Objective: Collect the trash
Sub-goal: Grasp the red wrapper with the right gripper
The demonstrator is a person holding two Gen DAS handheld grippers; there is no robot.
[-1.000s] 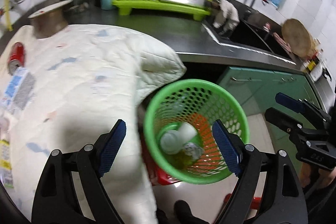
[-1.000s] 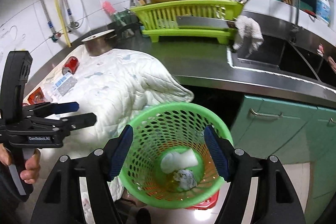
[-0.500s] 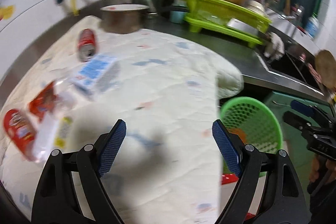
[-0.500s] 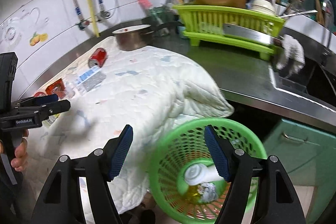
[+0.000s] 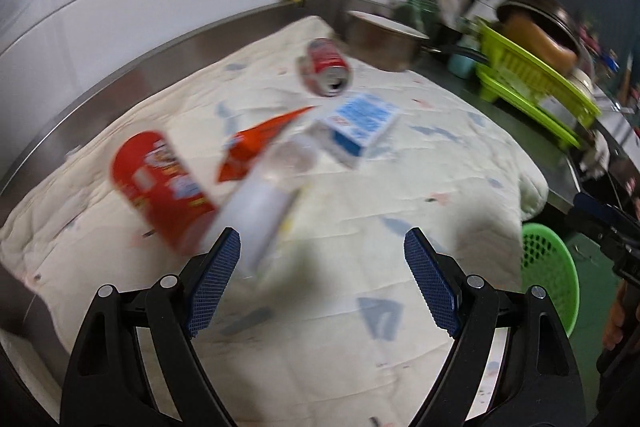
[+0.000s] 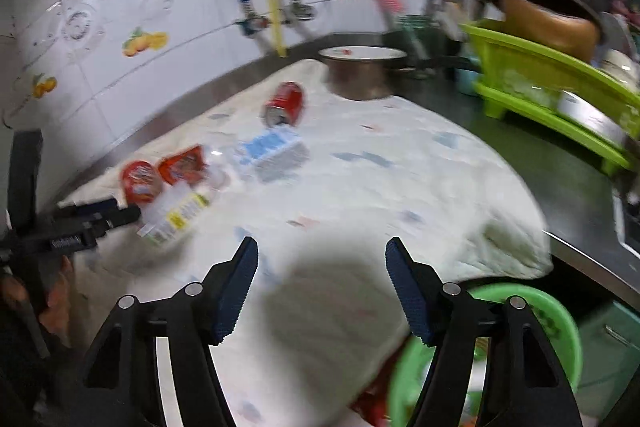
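Several pieces of trash lie on a white quilt (image 5: 400, 187): a red soda can (image 5: 326, 67), a blue and white carton (image 5: 360, 123), an orange-red wrapper (image 5: 256, 147), a red chip tube (image 5: 156, 179) and a clear plastic bottle (image 5: 260, 203). My left gripper (image 5: 322, 243) hovers open just short of the bottle, with nothing between its fingers. In the right wrist view my right gripper (image 6: 322, 251) hangs over the quilt's near side, its jaws closing a little on nothing. The can (image 6: 286, 103), the carton (image 6: 272, 151) and the left gripper (image 6: 100, 211) lie ahead to its left. The green basket (image 6: 520, 347) sits low right.
A metal pot (image 6: 360, 75) stands at the quilt's far end. A lime dish rack (image 6: 552, 95) with a pan on it fills the steel counter at right. The tiled wall runs behind. The basket (image 5: 548, 275) stands below the counter edge, by a green cabinet (image 6: 612, 339).
Both views have swung left, away from the basket and onto the quilt with the trash. The basket has slid to the lower right. The right jaws have narrowed slightly.
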